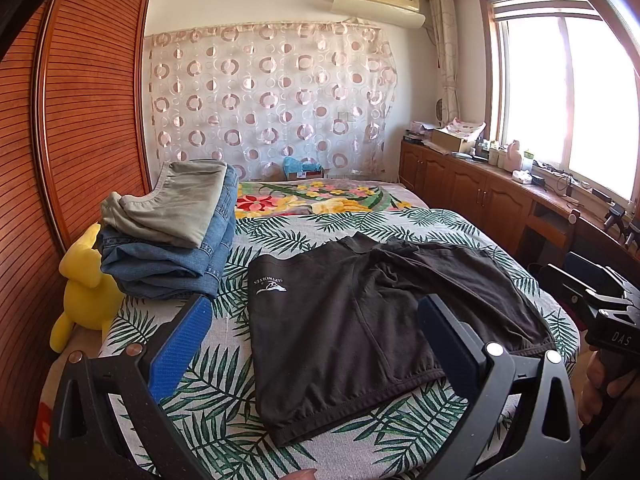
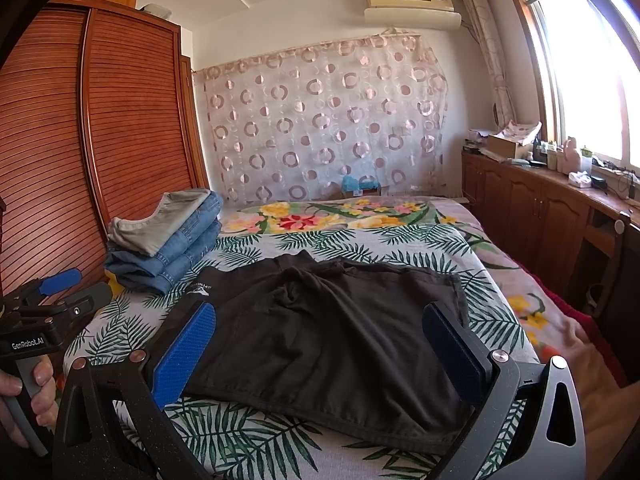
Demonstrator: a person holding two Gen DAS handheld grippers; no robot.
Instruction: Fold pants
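From the left wrist camera, the left gripper hangs over the near edge of the bed with its two blue-padded fingers spread wide and nothing between them. The black pants lie flat on the leaf-print bedcover straight ahead of it, already doubled over, with a small white logo at the corner nearest the left finger; the right finger overlaps the cloth in the frame, but whether it touches cannot be told. Ahead and to the left of this gripper sits a stack of folded clothes, jeans below and a grey-green garment on top, apart from the pants. A yellow plush toy leans beside the stack at the bed's left edge. Far to the right, the right gripper shows as a black body held by a hand.

From the right wrist camera, the right gripper is likewise released, fingers wide apart, empty. The black pants spread directly ahead and between the two fingers, on the bed, reaching under the line of both pads. The stack of folded clothes lies ahead to the left, beyond the pants. At the left edge, the left gripper appears, its handle gripped by a hand
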